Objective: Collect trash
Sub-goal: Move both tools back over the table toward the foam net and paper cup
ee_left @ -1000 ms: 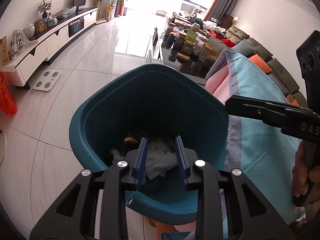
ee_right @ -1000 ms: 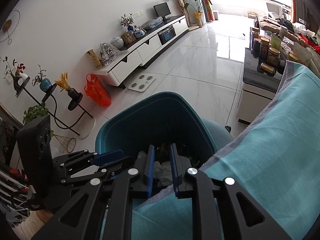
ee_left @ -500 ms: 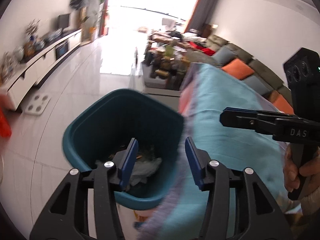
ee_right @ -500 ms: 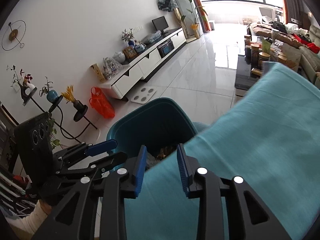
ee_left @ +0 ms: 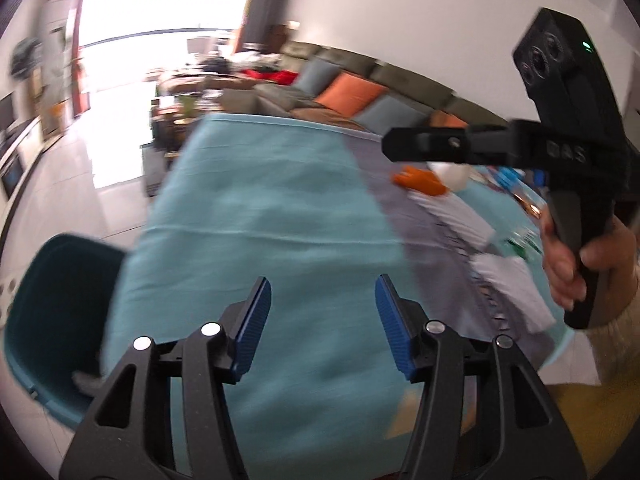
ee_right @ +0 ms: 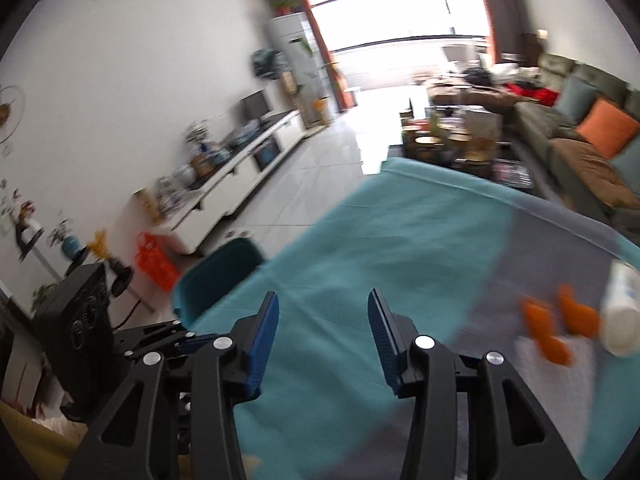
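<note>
My left gripper (ee_left: 323, 324) hangs over the teal tablecloth (ee_left: 260, 216), its jaws opening with nothing between them. The teal bin (ee_left: 44, 320) lies at the lower left, beside the table edge. My right gripper (ee_right: 323, 330) is also above the cloth (ee_right: 380, 240), jaws opening and empty; the left view shows it from the side (ee_left: 390, 144). Orange peel pieces (ee_right: 560, 320) and a white cup (ee_right: 620, 308) lie on the cloth at the right. Crumpled white tissue (ee_left: 516, 288) and orange scraps (ee_left: 420, 180) lie further right in the left view.
A sofa (ee_right: 580, 136) with orange and blue cushions runs along the right wall. A cluttered low table (ee_right: 452, 136) stands beyond the cloth. A white TV cabinet (ee_right: 224, 184) and a red bag (ee_right: 154, 260) line the left wall. A hand (ee_left: 576, 256) grips the right tool.
Both grippers swung from above the bin rightward and up over the tablecloth, and their jaws widened. The bin slid to the left edge of both views; trash on the cloth came into sight.
</note>
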Tool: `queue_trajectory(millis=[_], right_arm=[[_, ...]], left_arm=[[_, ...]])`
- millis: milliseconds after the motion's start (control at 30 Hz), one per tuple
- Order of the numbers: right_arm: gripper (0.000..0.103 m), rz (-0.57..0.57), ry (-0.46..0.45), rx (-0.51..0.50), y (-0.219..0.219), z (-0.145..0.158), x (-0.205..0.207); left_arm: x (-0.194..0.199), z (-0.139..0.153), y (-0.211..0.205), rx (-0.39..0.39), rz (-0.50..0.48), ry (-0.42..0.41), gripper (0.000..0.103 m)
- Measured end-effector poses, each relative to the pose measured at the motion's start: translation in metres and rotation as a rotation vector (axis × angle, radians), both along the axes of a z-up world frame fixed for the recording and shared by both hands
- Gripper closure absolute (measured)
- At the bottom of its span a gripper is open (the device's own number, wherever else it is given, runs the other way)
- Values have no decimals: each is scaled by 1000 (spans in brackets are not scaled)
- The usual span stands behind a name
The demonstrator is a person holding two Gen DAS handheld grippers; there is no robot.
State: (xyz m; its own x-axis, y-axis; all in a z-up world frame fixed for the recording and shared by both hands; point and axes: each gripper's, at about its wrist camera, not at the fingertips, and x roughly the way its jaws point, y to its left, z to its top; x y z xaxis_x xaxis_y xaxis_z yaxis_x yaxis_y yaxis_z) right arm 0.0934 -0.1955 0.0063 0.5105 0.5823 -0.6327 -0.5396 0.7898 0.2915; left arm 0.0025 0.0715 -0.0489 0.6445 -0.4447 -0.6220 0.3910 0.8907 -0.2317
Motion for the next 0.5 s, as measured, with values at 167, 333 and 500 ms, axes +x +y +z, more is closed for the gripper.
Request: queue_trajectory(millis=[167,333,500], right_arm=[[59,-135,13,1,-64,-8,2],[59,-257,20,0,-117,-15,0],[58,-368,33,13,-160,-21,3]], left_arm=[[-3,-2,-52,-20,-126,18,50],[-5,-1,-101,-56,-270,45,48],[-10,-9,-146,-42,-396,96,48]])
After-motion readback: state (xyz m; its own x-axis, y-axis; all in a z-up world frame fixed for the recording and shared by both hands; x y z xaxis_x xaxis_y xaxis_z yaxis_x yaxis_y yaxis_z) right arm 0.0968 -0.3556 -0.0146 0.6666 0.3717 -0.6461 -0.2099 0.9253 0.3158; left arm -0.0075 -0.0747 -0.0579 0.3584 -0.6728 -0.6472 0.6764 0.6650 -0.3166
